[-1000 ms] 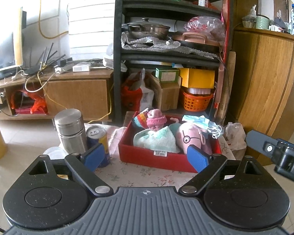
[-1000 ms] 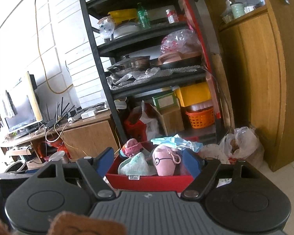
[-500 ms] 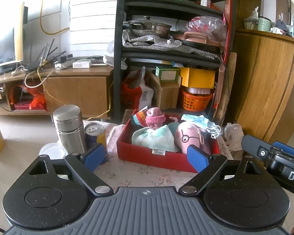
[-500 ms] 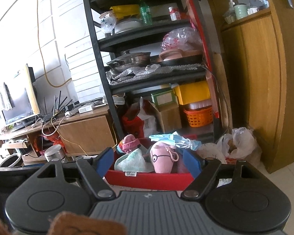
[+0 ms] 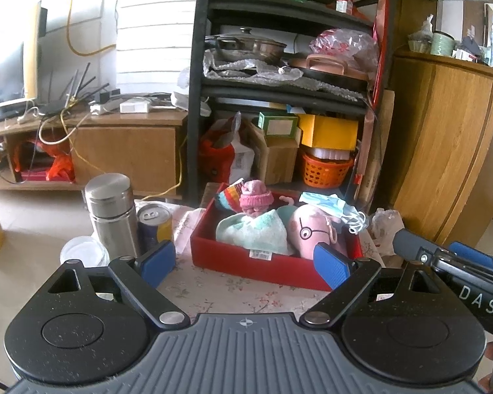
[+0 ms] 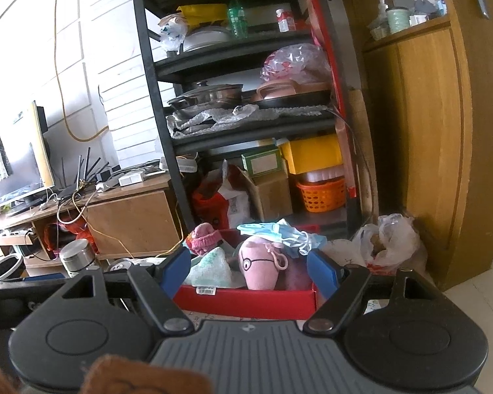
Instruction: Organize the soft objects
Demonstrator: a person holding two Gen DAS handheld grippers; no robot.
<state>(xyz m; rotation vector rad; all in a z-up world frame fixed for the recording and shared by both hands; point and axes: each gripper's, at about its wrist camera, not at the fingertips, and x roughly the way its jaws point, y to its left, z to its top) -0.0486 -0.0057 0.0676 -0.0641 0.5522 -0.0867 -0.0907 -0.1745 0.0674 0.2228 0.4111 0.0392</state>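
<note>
A red box (image 5: 246, 264) (image 6: 246, 303) stands on a floral cloth and holds soft things: a mint towel (image 5: 256, 229) (image 6: 210, 267), a pink pig plush with glasses (image 5: 312, 231) (image 6: 263, 267), a pink knitted hat (image 5: 255, 197) (image 6: 205, 238), a striped sock (image 5: 228, 198) and a blue face mask (image 5: 328, 205) (image 6: 279, 231) draped over the plush. My left gripper (image 5: 245, 262) hovers open just short of the box with nothing between its blue pads. My right gripper (image 6: 249, 271) is open too, in front of the box; its body shows at the right of the left wrist view.
A steel flask (image 5: 111, 213) and a drink can (image 5: 154, 221) stand left of the box, with a clear lid (image 5: 82, 249) nearby. Behind are a black shelf rack (image 5: 279, 82), a wooden cabinet (image 5: 443, 147), a low TV bench (image 5: 98, 138) and a plastic bag (image 6: 391, 243).
The right gripper's body has slid a little further into the left wrist view. The right wrist view shifted slightly; nothing in the box moved.
</note>
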